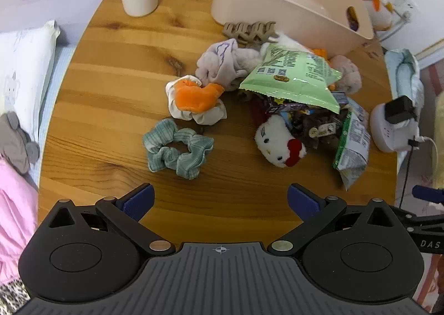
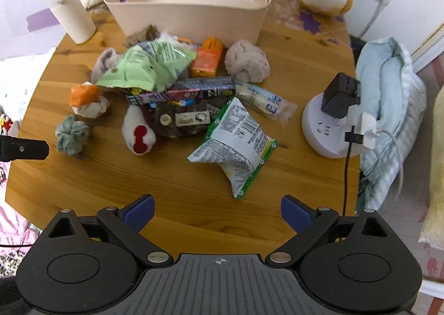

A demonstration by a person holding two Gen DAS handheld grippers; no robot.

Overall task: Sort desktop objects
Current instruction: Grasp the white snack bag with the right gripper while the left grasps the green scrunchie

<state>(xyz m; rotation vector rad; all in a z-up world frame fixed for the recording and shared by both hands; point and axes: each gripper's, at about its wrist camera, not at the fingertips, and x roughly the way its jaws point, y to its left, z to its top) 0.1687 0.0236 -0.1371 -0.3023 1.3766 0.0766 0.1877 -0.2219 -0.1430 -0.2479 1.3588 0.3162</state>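
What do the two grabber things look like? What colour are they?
Both look alike. The left gripper and the right gripper have matte black bodies with round discs, silver rivets, a grey ribbed plate bearing a small crosshair mark, and dark blue fingertip pads. No hands or sleeves show.

On the surface point(image 2: 177, 184): one beige bin point(image 2: 194, 10); one white bottle point(image 2: 69, 10); three snack packets, one light green point(image 2: 147, 65), one green-and-white point(image 2: 238, 140), one clear point(image 2: 266, 100); two scrunchies, one teal point(image 1: 177, 147), one orange-and-white point(image 1: 194, 100); one claw clip point(image 1: 247, 29); one white cat plush point(image 1: 280, 143); one round power strip point(image 2: 330, 132).
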